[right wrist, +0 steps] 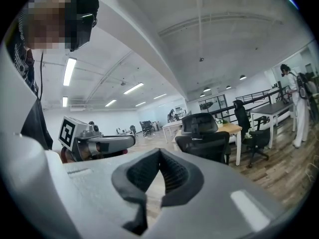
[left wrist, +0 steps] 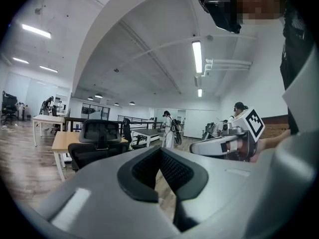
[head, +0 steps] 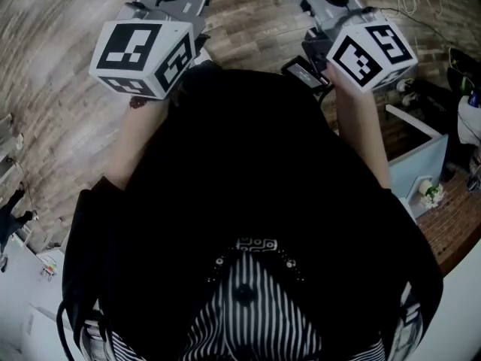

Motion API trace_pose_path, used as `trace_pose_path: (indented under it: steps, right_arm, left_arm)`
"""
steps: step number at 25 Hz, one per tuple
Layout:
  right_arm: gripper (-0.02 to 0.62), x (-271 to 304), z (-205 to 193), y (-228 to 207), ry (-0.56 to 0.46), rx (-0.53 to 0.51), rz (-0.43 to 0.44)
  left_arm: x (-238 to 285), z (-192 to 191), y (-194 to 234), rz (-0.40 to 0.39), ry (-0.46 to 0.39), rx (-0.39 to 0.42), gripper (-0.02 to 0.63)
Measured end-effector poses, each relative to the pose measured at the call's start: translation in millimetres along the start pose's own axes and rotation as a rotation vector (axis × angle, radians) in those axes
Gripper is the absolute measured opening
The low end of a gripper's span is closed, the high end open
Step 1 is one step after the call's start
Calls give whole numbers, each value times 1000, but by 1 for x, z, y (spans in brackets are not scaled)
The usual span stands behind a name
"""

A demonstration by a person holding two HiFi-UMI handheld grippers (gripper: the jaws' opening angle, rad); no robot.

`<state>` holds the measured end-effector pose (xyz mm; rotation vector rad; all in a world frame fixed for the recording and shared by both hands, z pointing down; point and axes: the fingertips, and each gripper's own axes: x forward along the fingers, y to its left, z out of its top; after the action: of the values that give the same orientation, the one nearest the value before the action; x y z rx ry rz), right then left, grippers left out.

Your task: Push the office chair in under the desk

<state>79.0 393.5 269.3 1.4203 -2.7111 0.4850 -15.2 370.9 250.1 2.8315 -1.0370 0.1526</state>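
Observation:
The black office chair point(left wrist: 97, 144) with a headrest stands a few steps away, in front of a light wooden desk point(left wrist: 61, 141) with white legs. The right gripper view shows the same chair point(right wrist: 204, 137) and desk point(right wrist: 235, 129). My left gripper point(left wrist: 159, 152) is shut with nothing between its jaws, and my right gripper point(right wrist: 159, 154) is shut and empty too. Both are held up in front of the person's chest, side by side and far from the chair. In the head view only their marker cubes point(head: 146, 55) point(head: 370, 51) show; the jaws are cut off at the top.
Wood plank floor point(head: 60, 66) lies below. A brown tabletop point(head: 451, 224) with a light blue box point(head: 421, 160) is at the right. Other desks point(right wrist: 271, 111), another black chair point(right wrist: 249, 126) and people point(left wrist: 169, 128) stand farther back in the open office.

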Motion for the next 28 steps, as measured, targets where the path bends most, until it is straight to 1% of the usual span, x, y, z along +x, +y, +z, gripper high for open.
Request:
trace_pose_path:
  steps: [2,5,10,15,21,24,28]
  right_arm:
    - [0,23,7,-8,8,-14,-13]
    - [0,45,12,-15,17,-44,-38]
    - [0,74,12,-18,17,-15,-50]
    - [0,106,18,-14,18,-18,-69]
    - [0,155,27,-1,13,-23,-76]
    - [0,173,27,3,10,-19,-84]
    - [0,192,21,7,36,1,-98]
  left_arm:
    - [10,6,24,2,-9,5,-2]
    - [18,10,48,-3,-15,28,-2]
    - [21,10,76,-16,-21,30,-2]
    - [19,16,113,-28,-20,49,-2]
    - [14,10,162,-46,-7,29,-2]
    - [13,5,180,-52,-9,11,-2]
    - [9,-1,199,-63,-8,-16,-2]
